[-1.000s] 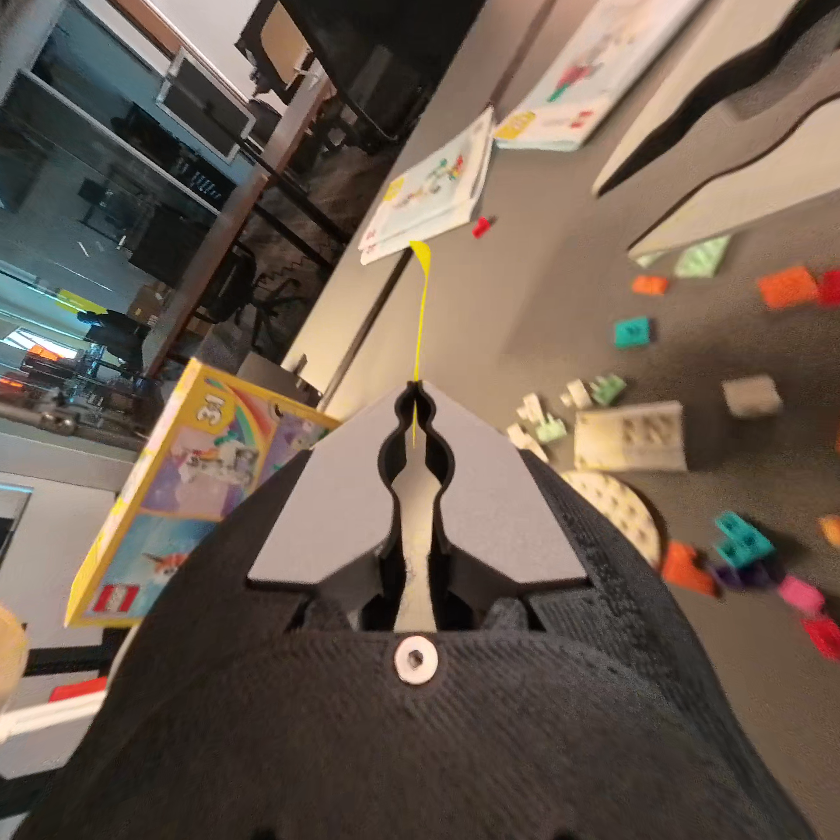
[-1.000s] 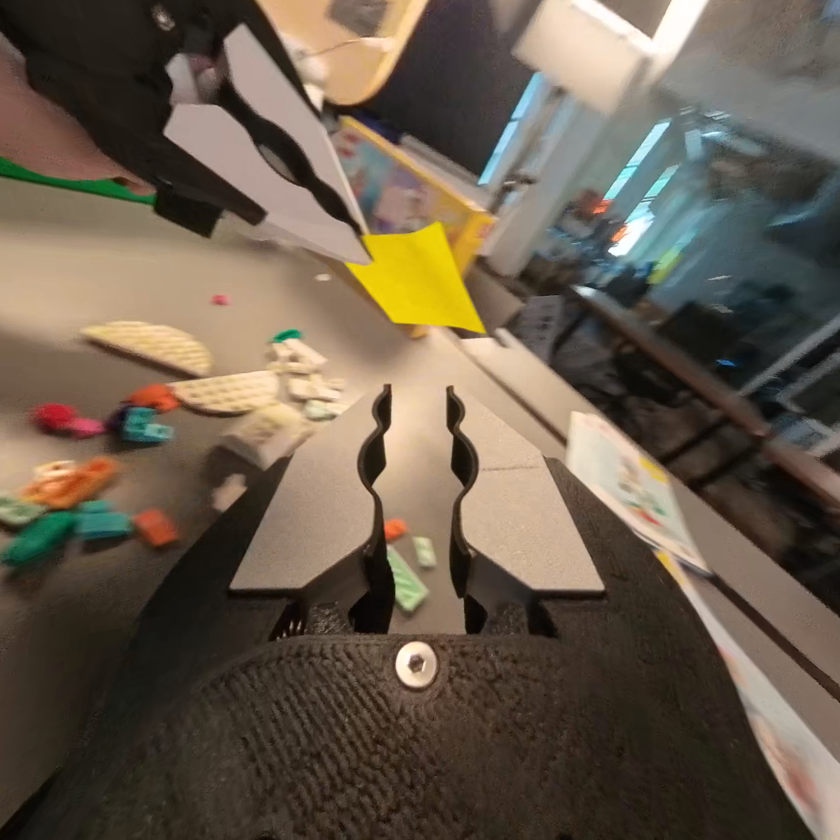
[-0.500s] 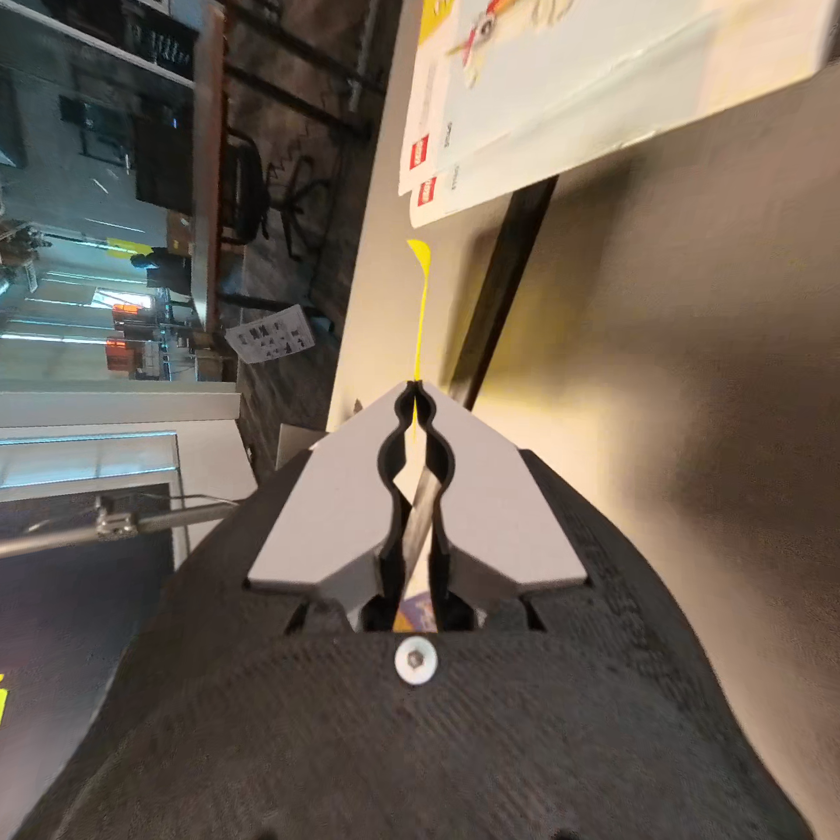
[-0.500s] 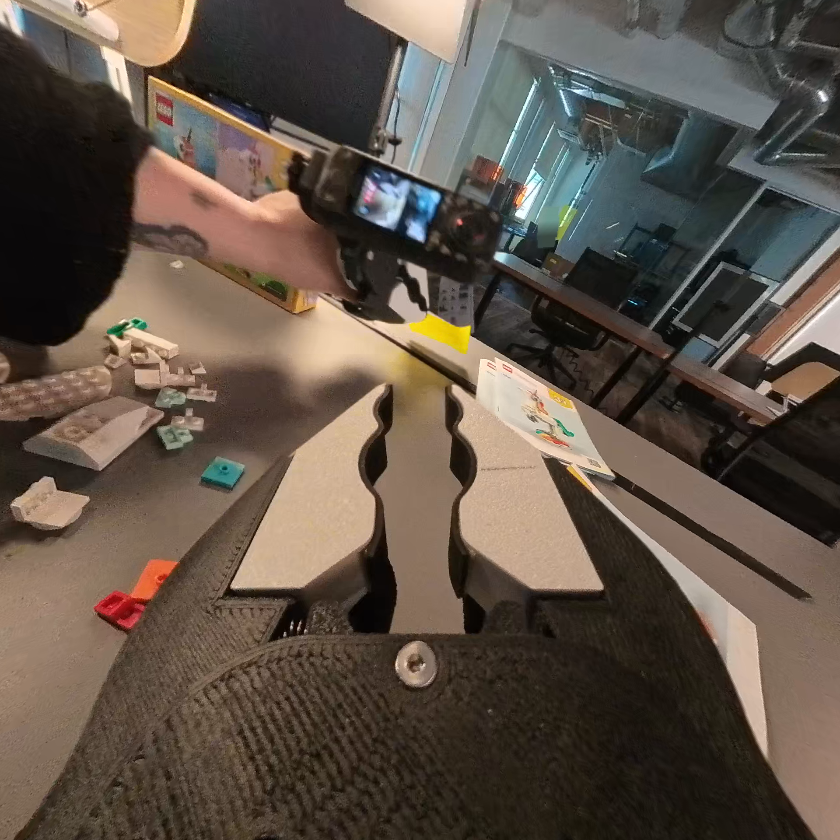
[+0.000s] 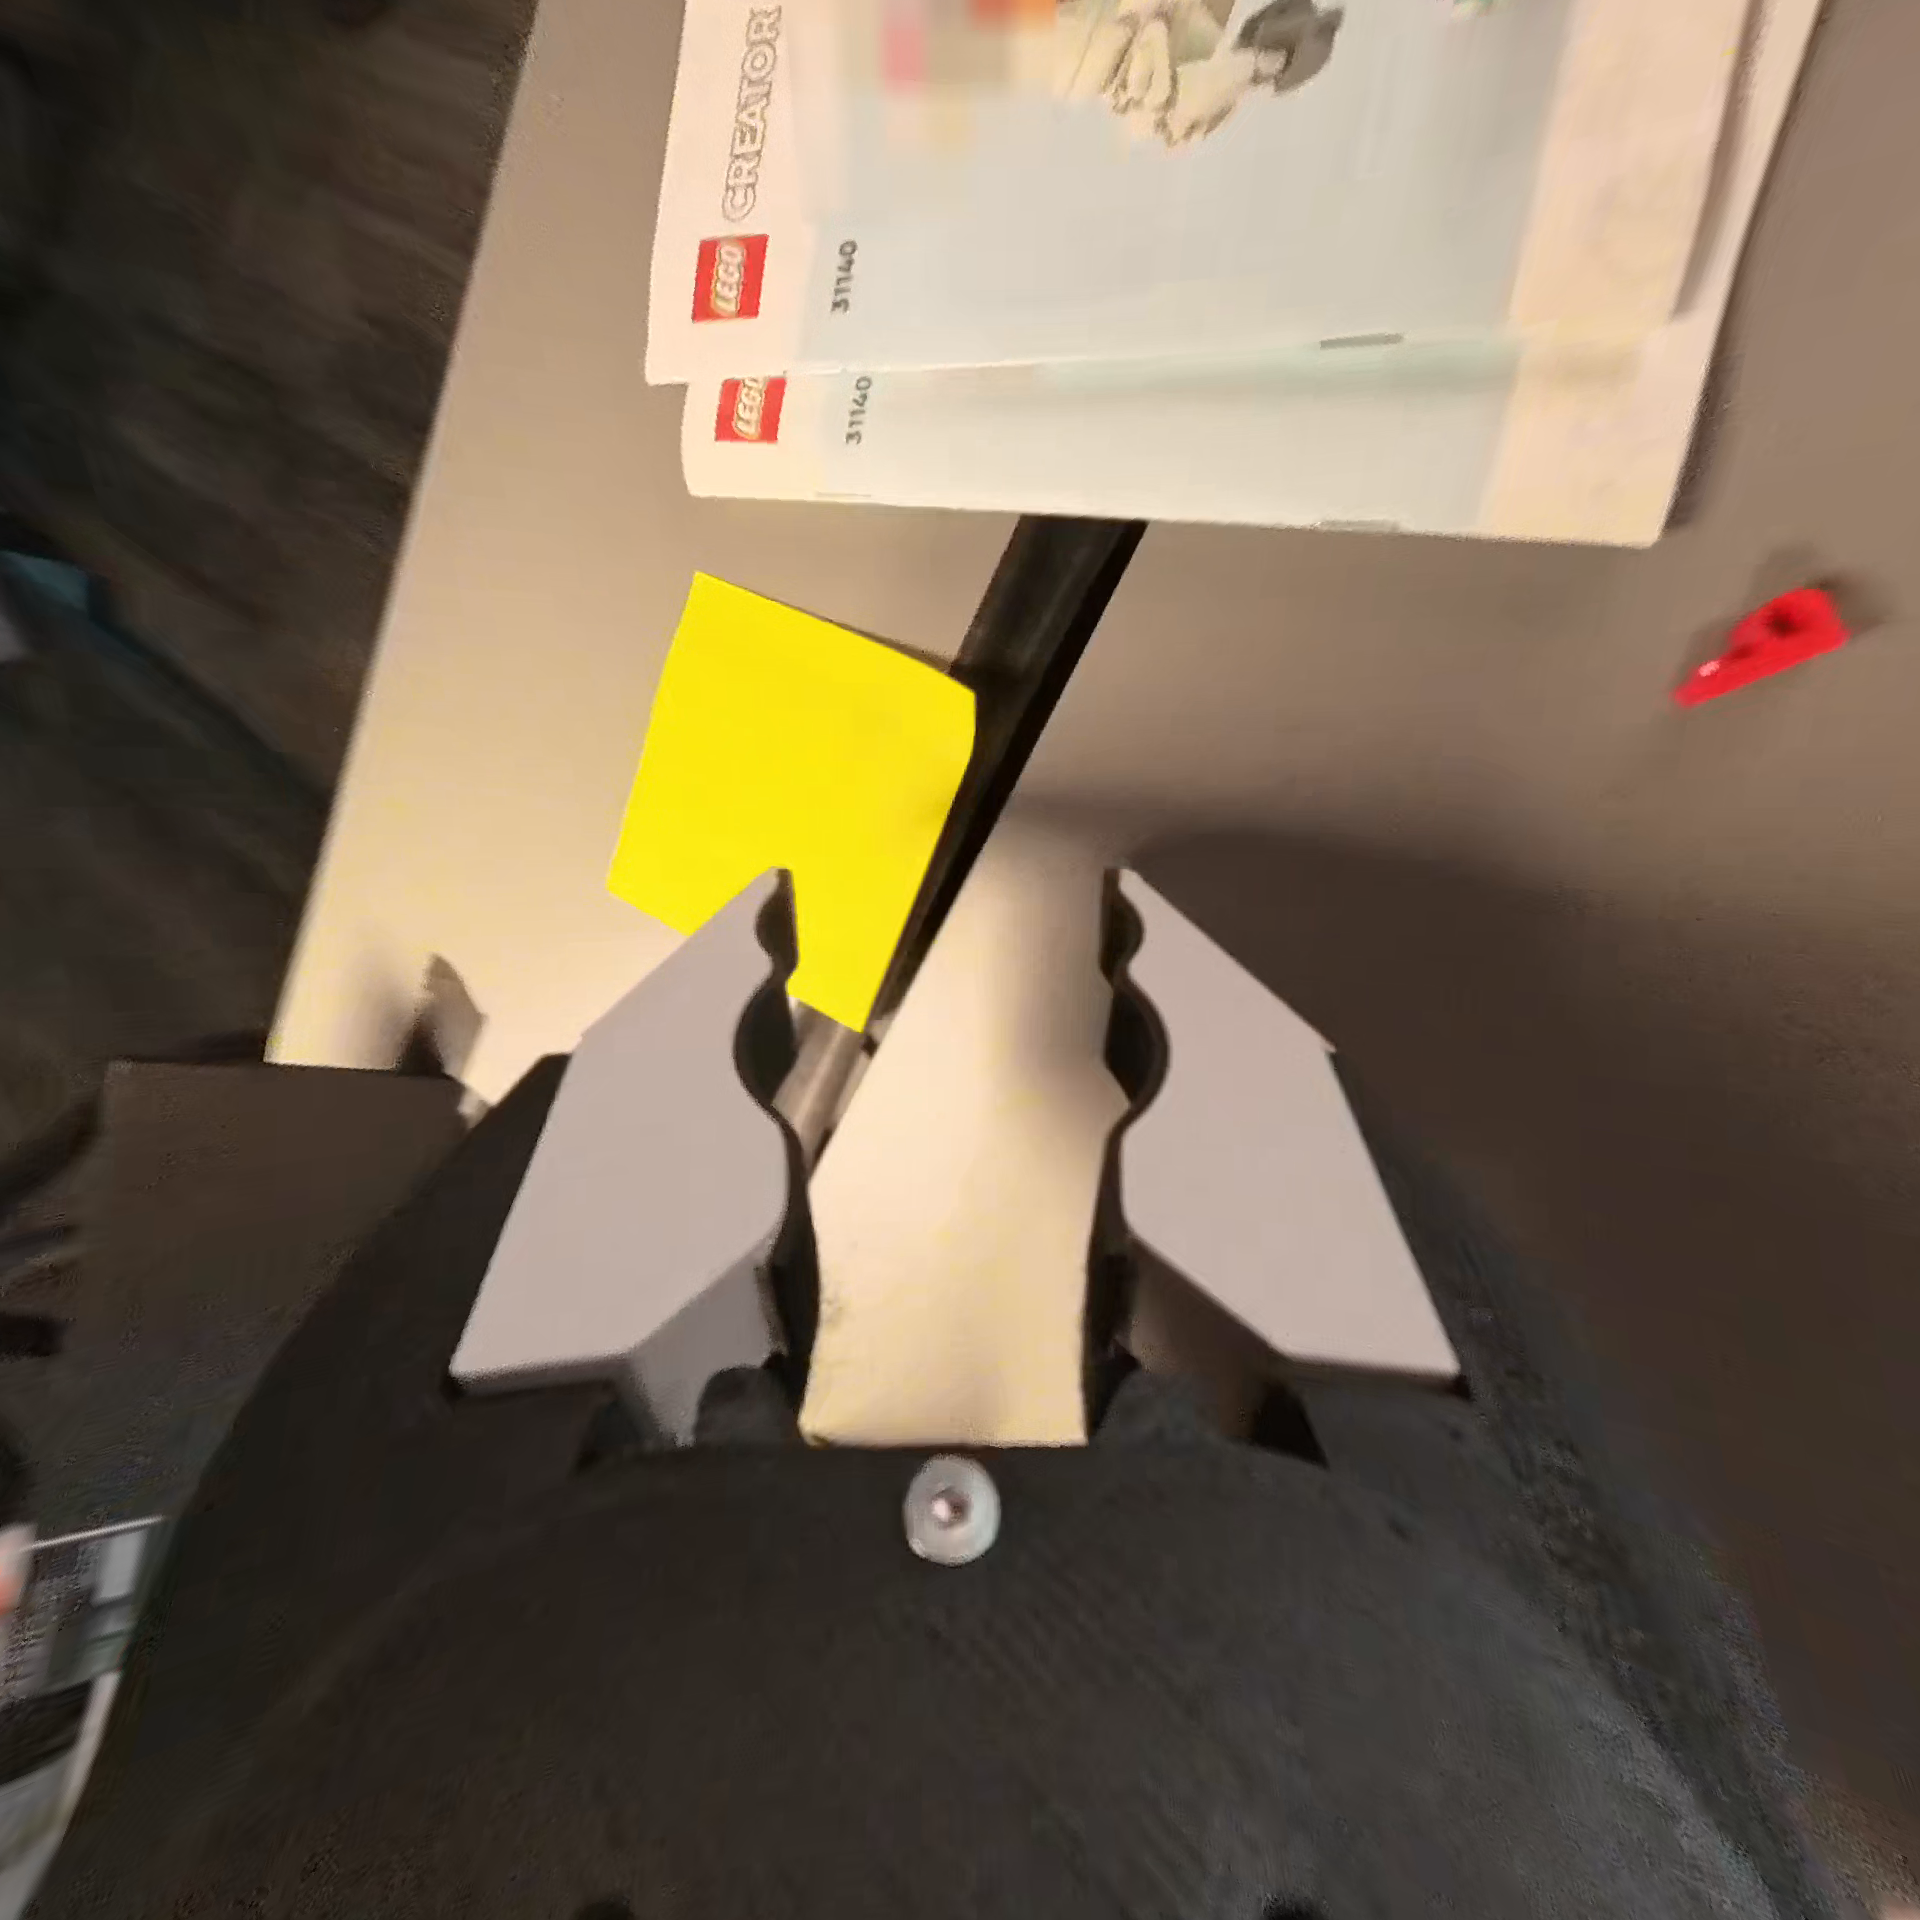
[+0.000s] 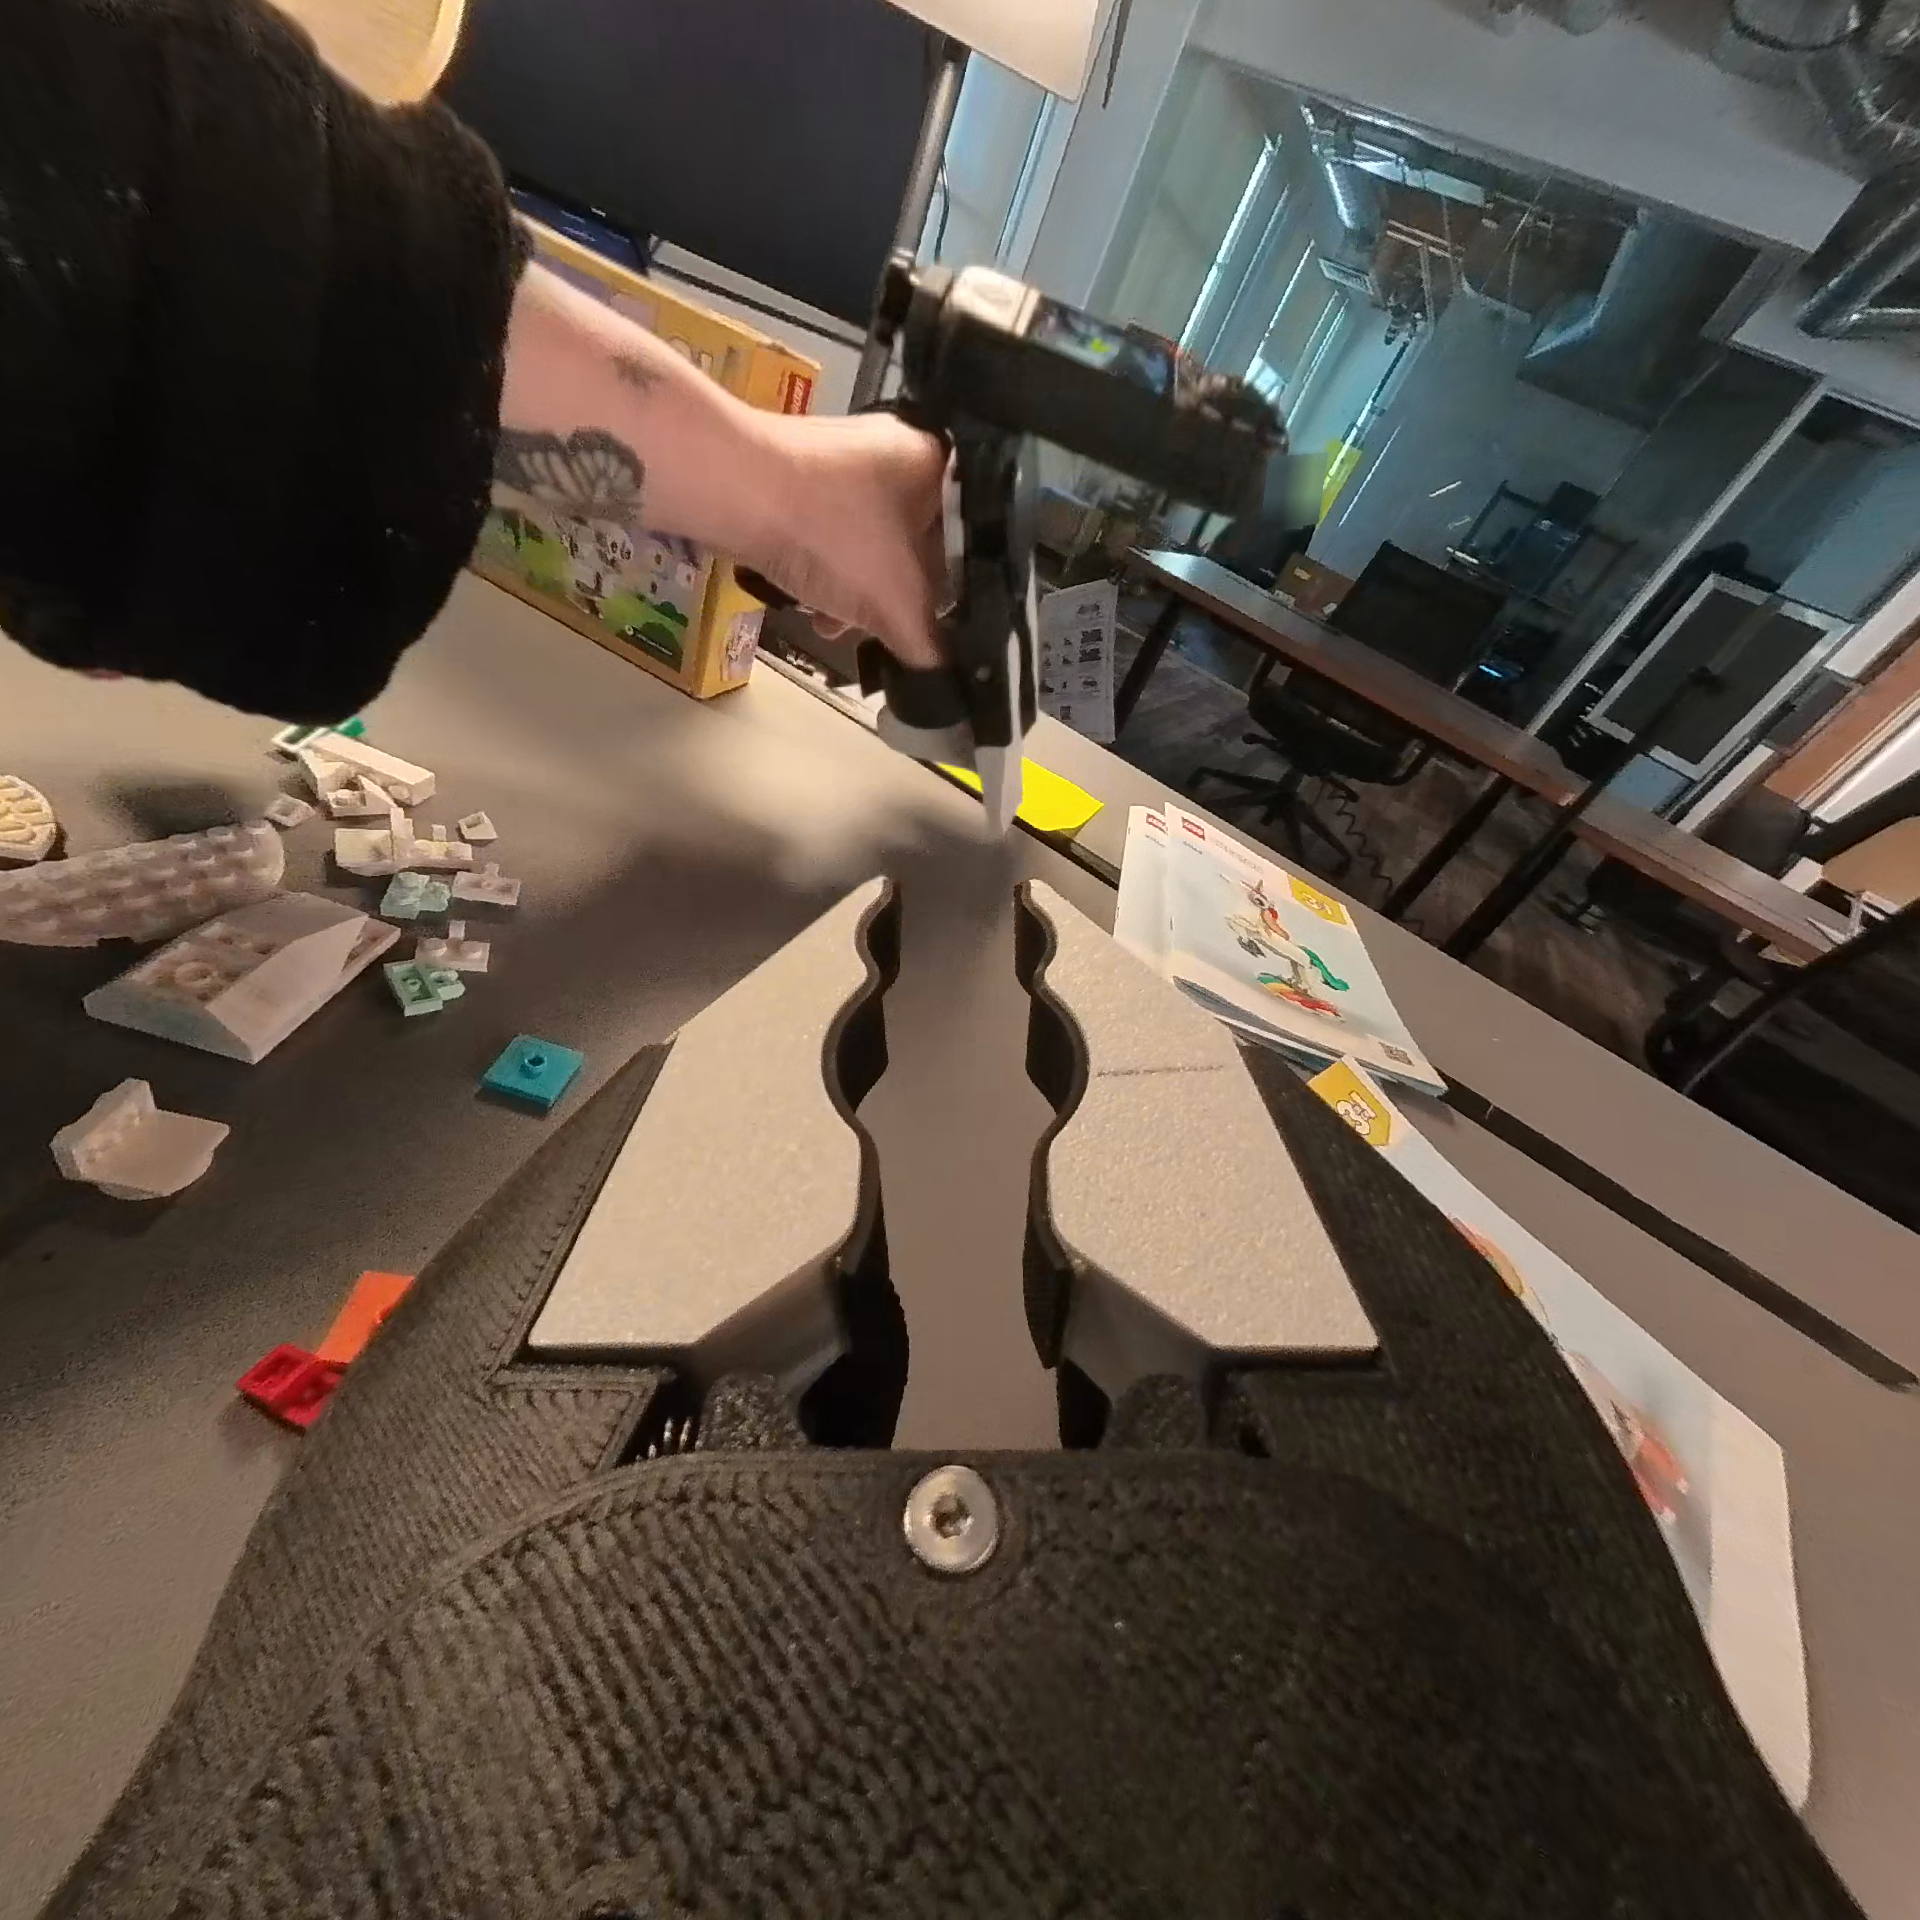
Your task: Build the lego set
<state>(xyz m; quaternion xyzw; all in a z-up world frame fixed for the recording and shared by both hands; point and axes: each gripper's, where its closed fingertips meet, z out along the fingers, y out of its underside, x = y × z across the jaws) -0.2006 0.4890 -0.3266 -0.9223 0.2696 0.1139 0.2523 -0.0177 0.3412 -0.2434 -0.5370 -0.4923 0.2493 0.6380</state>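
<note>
1. A yellow sticky note (image 5: 790,769) lies flat on the grey counter (image 5: 1455,935), near its far edge and beside the dark seam (image 5: 1023,644) that runs across the top.
2. The left gripper (image 5: 945,883) hangs just above the note with its fingers spread wide and nothing between them; its left fingertip overlaps the note's near edge in the left wrist view, though contact cannot be judged.
3. Beyond the note lie two instruction booklets (image 5: 1143,312), stacked and slightly offset; a small red brick (image 5: 1766,644) sits well to the right of the note.
4. In the right wrist view, a person's hand (image 6: 831,520), below a black sleeve (image 6: 208,343), holds the left gripper tip-down at the note.
5. The right gripper (image 6: 956,894) is parted and empty, well back from the note, over bare counter.
6. Left of the note are scattered white, teal, orange and red bricks (image 6: 395,852) and a yellow toy box (image 6: 665,520).
</note>
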